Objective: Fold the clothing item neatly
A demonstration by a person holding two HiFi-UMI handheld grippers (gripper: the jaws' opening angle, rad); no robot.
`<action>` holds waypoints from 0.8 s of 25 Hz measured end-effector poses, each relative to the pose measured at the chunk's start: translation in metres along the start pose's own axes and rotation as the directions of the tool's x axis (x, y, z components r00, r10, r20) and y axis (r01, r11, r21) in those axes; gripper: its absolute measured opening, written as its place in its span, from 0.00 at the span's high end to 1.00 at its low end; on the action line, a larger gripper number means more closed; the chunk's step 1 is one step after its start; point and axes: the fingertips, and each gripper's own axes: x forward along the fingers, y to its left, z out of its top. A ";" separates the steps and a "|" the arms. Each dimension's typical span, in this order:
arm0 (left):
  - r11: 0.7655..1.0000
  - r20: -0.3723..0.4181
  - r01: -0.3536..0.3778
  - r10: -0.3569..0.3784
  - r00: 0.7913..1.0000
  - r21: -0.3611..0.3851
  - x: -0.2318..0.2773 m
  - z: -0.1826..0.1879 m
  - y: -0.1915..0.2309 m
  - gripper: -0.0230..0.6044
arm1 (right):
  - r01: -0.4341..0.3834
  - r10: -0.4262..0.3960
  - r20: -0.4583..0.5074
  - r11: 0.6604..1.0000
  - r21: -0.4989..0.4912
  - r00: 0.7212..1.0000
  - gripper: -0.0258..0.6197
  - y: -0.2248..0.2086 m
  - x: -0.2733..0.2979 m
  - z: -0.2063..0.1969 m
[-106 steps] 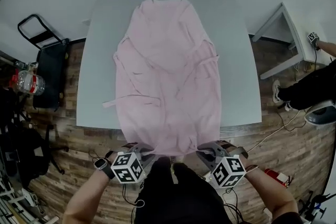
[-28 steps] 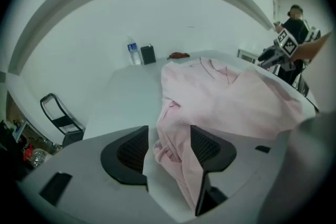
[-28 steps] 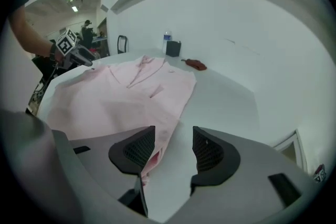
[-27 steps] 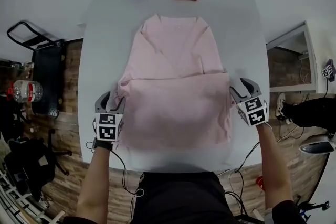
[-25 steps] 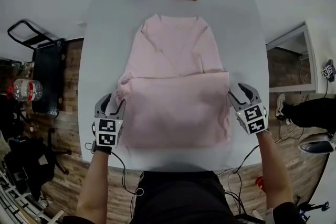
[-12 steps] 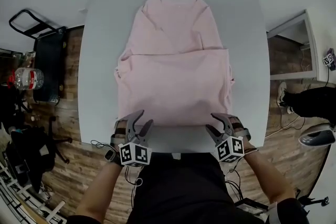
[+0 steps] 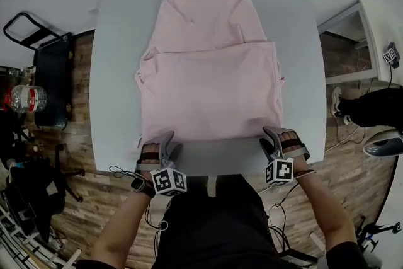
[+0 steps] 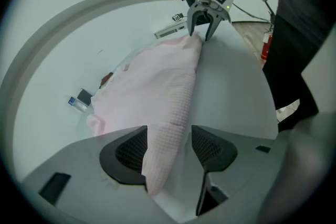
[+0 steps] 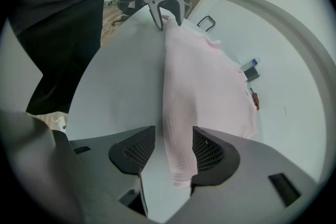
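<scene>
Taking hold of the near edge looks to be the step in hand. The pink garment (image 7: 211,85) lies flat on the grey table (image 7: 116,72), collar at the far end. Its lower part is already doubled up over the body, so a folded edge runs along the near side.

The left gripper (image 8: 169,139) sits at the left corner of that edge and the right gripper (image 9: 173,139) at the right corner, both tilted down toward the table. The left jaws stand apart and have just been opening. The folded edge runs between them, lying against one pad with a clear gap to the other, so nothing is clamped. The right jaws are also apart, with cloth between them resting against one pad only.

To do this well, I would slide each gripper a little further in, so both layers sit deep between the pads. Then close the two grippers together. Catching only the top layer would probably pull the first fold open. Once gripped, lift evenly and keep the edge taut between the grippers, so it travels straight toward the collar. A bunched bit of cloth at the left side, where the two layers meet, may need tucking in afterwards.
</scene>
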 end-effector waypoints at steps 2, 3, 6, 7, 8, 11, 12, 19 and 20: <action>1.000 0.002 0.019 -0.019 1.000 -0.003 0.003 0.001 -0.001 0.58 | 0.005 -0.005 -0.013 1.000 -0.007 1.000 0.64 0.005 0.002 -0.002; 1.000 -0.001 0.027 -0.027 1.000 -0.009 0.003 0.001 0.000 0.57 | 0.008 -0.008 -0.015 1.000 -0.005 1.000 0.64 0.006 0.002 -0.002; 0.999 -0.019 0.021 -0.022 1.000 -0.036 0.000 -0.006 0.004 0.58 | 0.043 -0.043 -0.010 0.999 0.010 0.999 0.64 0.003 0.003 0.000; 0.999 -0.023 0.017 -0.018 1.000 -0.039 0.000 -0.008 0.006 0.58 | 0.059 -0.059 -0.012 0.998 0.016 0.998 0.65 -0.001 0.006 -0.001; 0.999 -0.026 0.018 -0.019 0.999 -0.035 0.002 -0.009 0.007 0.58 | 0.072 -0.072 -0.016 0.997 0.018 0.997 0.65 -0.007 0.009 -0.002; 0.999 -0.033 0.042 -0.042 0.999 0.004 0.006 -0.009 0.007 0.58 | 0.089 -0.089 -0.031 0.996 0.003 0.996 0.65 -0.020 0.019 -0.003; 0.999 -0.033 0.049 -0.049 0.998 0.008 0.007 -0.009 0.006 0.58 | 0.087 -0.087 -0.035 0.996 -0.005 0.996 0.66 -0.021 0.022 -0.003; 0.992 -0.061 0.124 -0.124 0.990 0.004 0.010 -0.006 0.016 0.92 | 0.023 -0.022 -0.020 0.998 0.055 1.000 0.89 -0.021 0.010 0.004; 0.988 -0.071 0.156 -0.155 0.985 0.017 0.006 -0.006 0.015 0.92 | 0.012 -0.011 -0.014 0.998 0.064 1.000 0.89 -0.020 0.006 0.004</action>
